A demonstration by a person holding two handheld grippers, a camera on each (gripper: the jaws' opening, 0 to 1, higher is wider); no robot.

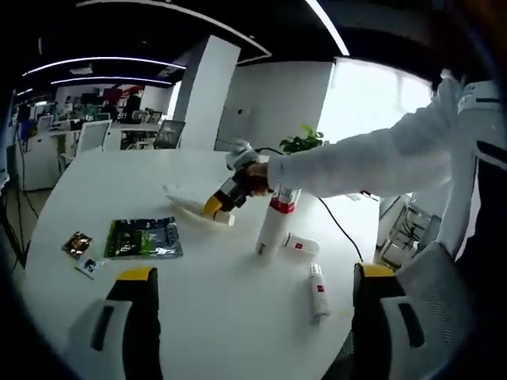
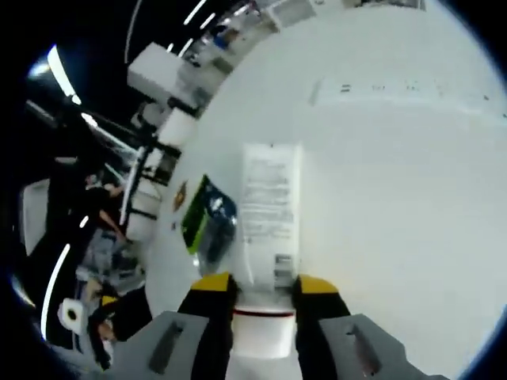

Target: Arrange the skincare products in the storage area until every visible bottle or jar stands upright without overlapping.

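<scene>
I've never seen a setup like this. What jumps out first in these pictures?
In the right gripper view, the yellow-tipped right claw is clamped on a white tube with printed text. In the left gripper view, a person's white sleeve reaches across the round white table, past a tall white bottle with small tubes lying beside it. A green packet lies flat further left.

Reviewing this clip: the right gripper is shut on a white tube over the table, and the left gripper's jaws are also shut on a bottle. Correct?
Not quite. In the left gripper view the left gripper stands open over the white table, holding nothing. The right gripper is indeed shut on the white tube, as the right gripper view shows.
</scene>
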